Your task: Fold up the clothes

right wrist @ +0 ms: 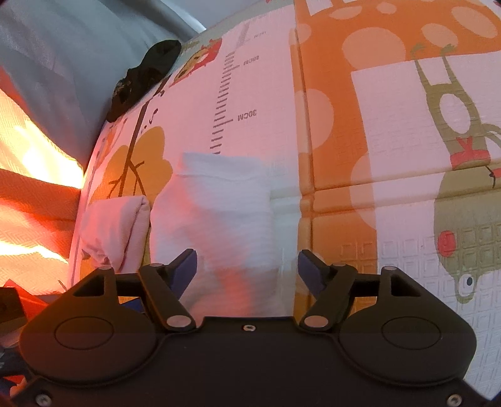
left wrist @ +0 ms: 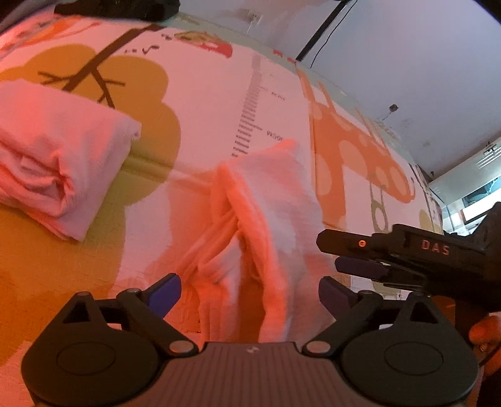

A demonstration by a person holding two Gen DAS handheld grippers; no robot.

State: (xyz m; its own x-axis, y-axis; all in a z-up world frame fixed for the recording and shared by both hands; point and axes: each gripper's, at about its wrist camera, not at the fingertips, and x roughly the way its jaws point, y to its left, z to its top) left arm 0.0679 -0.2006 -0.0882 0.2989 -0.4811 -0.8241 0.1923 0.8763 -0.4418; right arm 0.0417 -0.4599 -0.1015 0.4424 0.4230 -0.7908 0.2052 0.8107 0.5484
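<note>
A white folded cloth (left wrist: 269, 200) lies on the patterned play mat (left wrist: 219, 94), its layered edge facing my left gripper (left wrist: 250, 291). That gripper is open, and the cloth's near end sits loose between its blue-padded fingers. From the right comes my right gripper (left wrist: 328, 253), seen side-on just past the cloth's edge. In the right wrist view the same white cloth (right wrist: 219, 213) lies flat in front of the right gripper (right wrist: 247, 264), which is open with nothing clamped. A pink folded garment (left wrist: 56, 162) (right wrist: 116, 225) rests beside it on the mat.
A black garment (right wrist: 144, 78) (left wrist: 119, 7) lies at the mat's far edge, next to grey fabric (right wrist: 62, 62). An orange and white woven blanket (right wrist: 31, 203) borders the mat's left side. A hand (left wrist: 485, 332) holds the right gripper. A wall with a cable (left wrist: 319, 40) stands beyond.
</note>
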